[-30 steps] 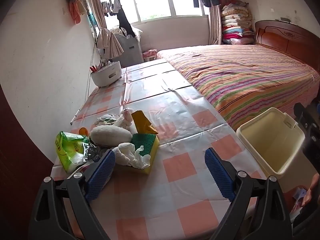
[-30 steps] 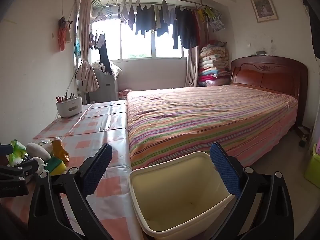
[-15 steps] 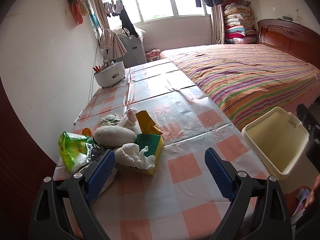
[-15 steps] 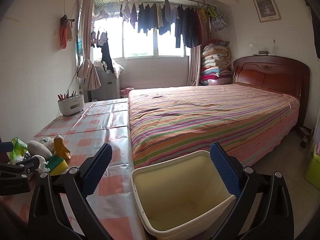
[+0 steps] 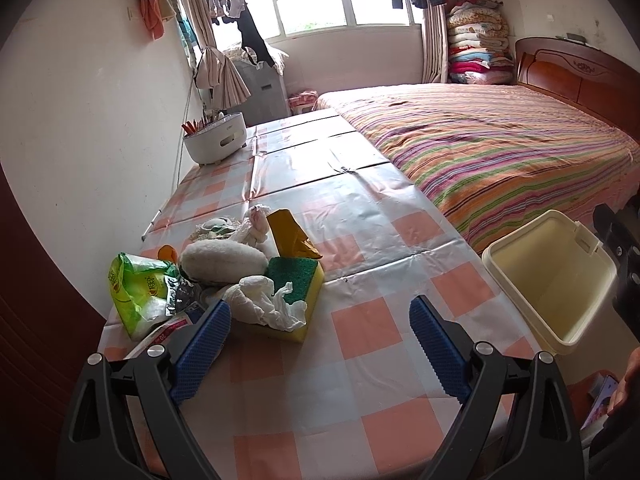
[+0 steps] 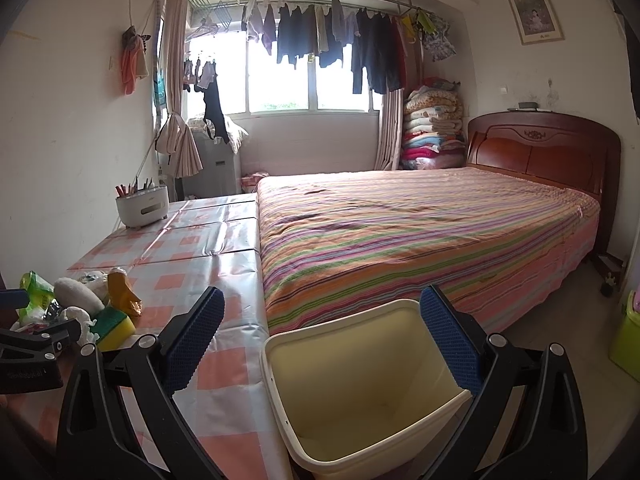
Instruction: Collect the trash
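Observation:
A heap of trash lies at the table's near left: a crumpled white tissue (image 5: 266, 304) on a green-and-yellow sponge (image 5: 298, 290), a green plastic bag (image 5: 138, 290), a white oval pad (image 5: 222, 260) and a yellow wrapper (image 5: 290, 236). My left gripper (image 5: 320, 332) hangs open just in front of the heap, its left pad beside the tissue, nothing held. A cream bin (image 5: 554, 274) stands off the table's right edge. My right gripper (image 6: 322, 330) is open above the cream bin (image 6: 360, 384), empty. The sponge (image 6: 114, 322) and the left gripper's body (image 6: 36, 344) show at left.
The checked tablecloth (image 5: 360, 216) runs back to a white pen holder (image 5: 216, 140) by the wall. A striped bed (image 5: 500, 148) lines the table's right side. A green box (image 6: 628, 340) sits on the floor at far right. A hand (image 5: 626, 380) shows at the lower right.
The left gripper has drawn back and risen a little, so the heap and bin sit slightly farther in view. The right gripper shifted slightly. Both stay open.

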`<state>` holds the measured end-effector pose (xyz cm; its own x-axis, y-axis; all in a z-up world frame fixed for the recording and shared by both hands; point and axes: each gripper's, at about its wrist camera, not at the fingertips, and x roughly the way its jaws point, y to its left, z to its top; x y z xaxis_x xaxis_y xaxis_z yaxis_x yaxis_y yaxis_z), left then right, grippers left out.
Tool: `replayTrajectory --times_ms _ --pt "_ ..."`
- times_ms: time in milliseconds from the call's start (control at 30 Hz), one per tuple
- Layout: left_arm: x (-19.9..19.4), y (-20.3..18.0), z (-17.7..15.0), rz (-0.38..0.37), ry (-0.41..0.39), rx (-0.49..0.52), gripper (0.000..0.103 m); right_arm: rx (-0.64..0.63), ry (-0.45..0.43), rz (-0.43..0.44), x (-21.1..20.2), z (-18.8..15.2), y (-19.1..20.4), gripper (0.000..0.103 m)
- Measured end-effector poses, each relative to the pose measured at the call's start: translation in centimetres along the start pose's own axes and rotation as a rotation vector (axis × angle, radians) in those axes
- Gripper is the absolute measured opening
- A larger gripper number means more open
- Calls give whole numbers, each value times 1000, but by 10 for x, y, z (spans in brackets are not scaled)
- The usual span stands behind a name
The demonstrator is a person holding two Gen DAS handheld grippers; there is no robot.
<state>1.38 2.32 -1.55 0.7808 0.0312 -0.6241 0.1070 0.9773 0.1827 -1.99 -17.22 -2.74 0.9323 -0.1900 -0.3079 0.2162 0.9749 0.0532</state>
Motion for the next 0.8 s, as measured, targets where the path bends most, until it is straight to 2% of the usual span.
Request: replayTrajectory --times_ms 133,800 --pt "5 2 -3 -8 28 -8 89 2 -3 -3 0 0 0 97" --pt "8 5 -5 2 29 -3 88 -14 5 -1 2 0 5 97"
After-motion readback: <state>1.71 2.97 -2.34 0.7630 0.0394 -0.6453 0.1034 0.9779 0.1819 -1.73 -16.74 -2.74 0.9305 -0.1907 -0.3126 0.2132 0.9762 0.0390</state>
